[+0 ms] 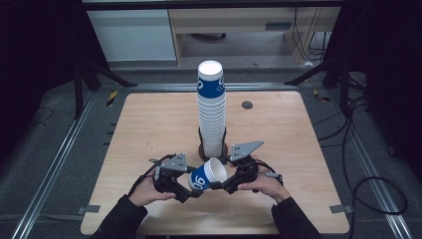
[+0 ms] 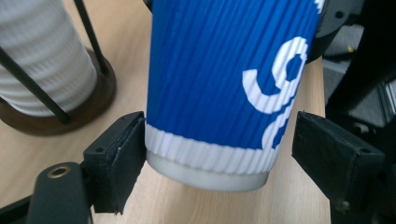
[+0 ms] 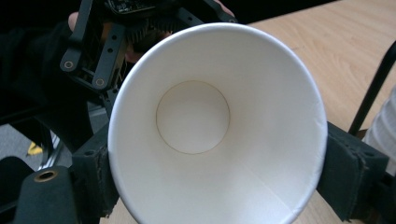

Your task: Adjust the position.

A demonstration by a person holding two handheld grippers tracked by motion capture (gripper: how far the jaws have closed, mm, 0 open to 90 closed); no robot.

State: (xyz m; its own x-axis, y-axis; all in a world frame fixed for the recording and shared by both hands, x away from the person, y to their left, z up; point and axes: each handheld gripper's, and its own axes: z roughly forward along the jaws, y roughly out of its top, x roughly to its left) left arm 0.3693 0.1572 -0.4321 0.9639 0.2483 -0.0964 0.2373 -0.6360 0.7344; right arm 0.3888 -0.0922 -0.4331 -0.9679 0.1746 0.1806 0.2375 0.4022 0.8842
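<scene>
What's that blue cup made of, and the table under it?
The blue cup looks like paper: a ribbed, matte corrugated sleeve printed blue and white, with a smooth white inside showing a seam in the right gripper view. The table seems to be light wood or wood-look laminate, with faint grain and a matte finish.

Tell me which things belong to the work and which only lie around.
Belong to the work: the blue cup between the left gripper and the right gripper; the cup stack in its holder.
Only lying around: the round grommet; floor cables.
</scene>
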